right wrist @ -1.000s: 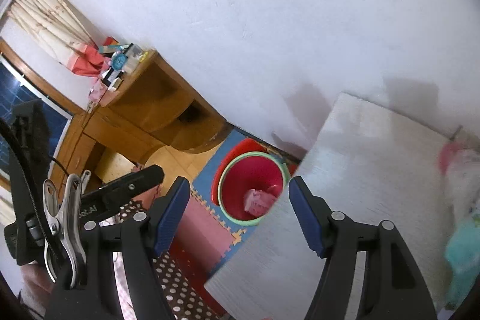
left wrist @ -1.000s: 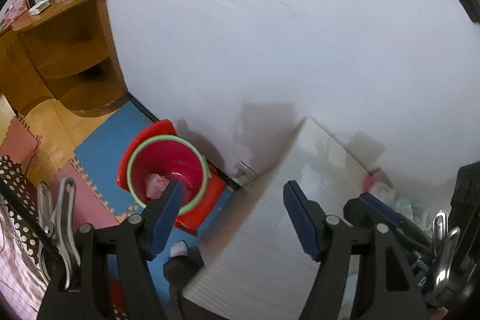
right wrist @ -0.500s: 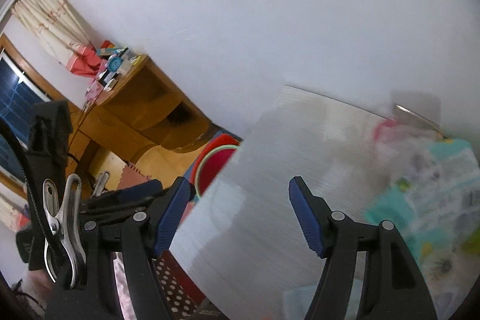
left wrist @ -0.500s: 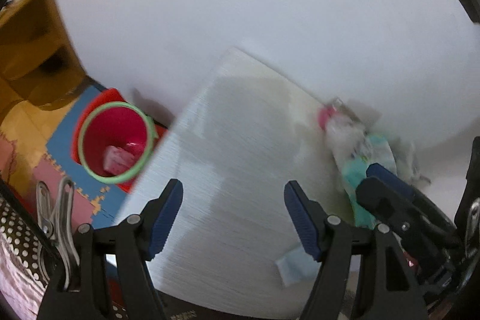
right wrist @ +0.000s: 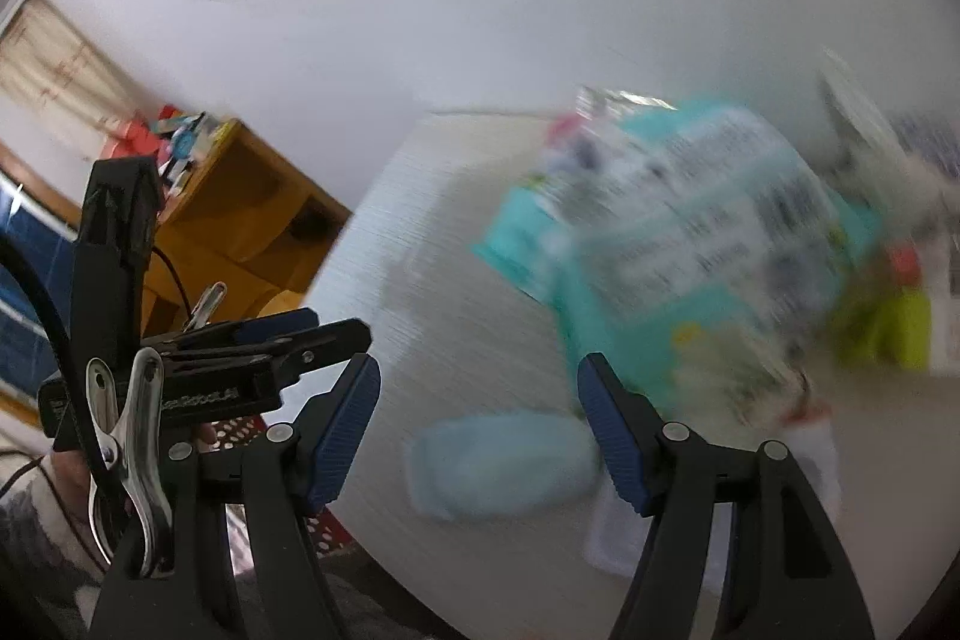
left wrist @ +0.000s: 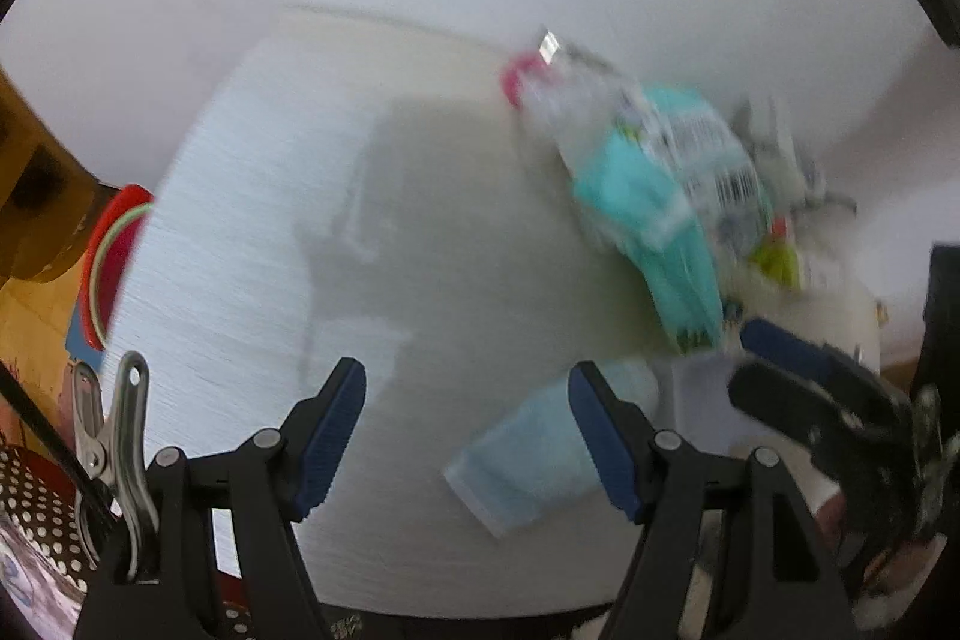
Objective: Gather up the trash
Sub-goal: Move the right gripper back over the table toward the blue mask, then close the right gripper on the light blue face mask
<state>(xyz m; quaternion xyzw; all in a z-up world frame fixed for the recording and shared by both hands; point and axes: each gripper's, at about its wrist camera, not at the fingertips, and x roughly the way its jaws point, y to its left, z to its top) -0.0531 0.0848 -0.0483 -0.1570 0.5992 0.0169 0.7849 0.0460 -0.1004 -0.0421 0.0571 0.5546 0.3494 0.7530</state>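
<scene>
Risks at the reach for trash: both tools hover over the pale wood-grain surface (left wrist: 252, 232), jaws standing wide and holding nothing. The left tool (left wrist: 468, 436) points down at bare surface, with a pale blue wrapper (left wrist: 528, 460) lying flat just to its right, partly behind the right finger. The right tool (right wrist: 480, 430) frames the same pale blue wrapper (right wrist: 498, 466) between its fingers in its own view. A teal printed packet (left wrist: 654, 220) lies at the far right of the surface, with more litter, too blurred to name, beyond it by the wall. The red bin (left wrist: 111, 262) stands on the floor off the surface's left edge, well apart from the trash.

Both views are smeared, so contact distances cannot be read.

- Collision: the two tools stand close together near the wrapper; closing on it from both sides could knock them together.
- Missed pinch: the wrapper looks thin and flat, so the fingers may slide over it or push it along the surface.
- Spill: a light wrapper carried the long way left may slip out short of the bin.
</scene>
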